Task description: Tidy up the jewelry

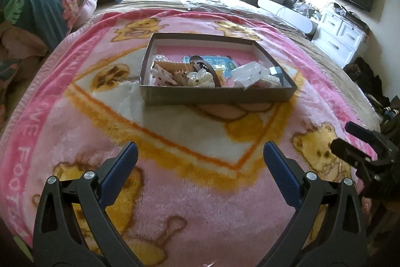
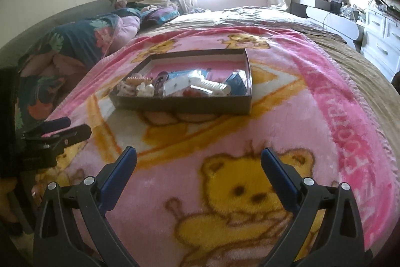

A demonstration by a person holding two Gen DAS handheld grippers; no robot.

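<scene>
Here, from the left wrist camera, the left gripper point(image 1: 200, 152) hangs over a fluffy pink blanket printed with yellow teddy bears point(image 1: 190, 192), its blue-padded fingers spread wide and holding nothing. Ahead on the blanket sits a shallow grey cardboard box with a white inner wall point(image 1: 217, 93), its near half heaped with jewelry and hair pieces: a cream flower-shaped clip point(image 1: 201, 78), a tan comb-like clip point(image 1: 172, 66), clear plastic packets point(image 1: 250, 74) and a blue printed card point(image 1: 220, 64) whose writing is too small to read. Pink border lettering on the blanket is only partly legible. The right gripper point(image 1: 350, 142) shows at the right edge. From the right wrist camera, the right gripper point(image 2: 198, 152) is likewise spread and empty, well short of the box point(image 2: 185, 104).
</scene>
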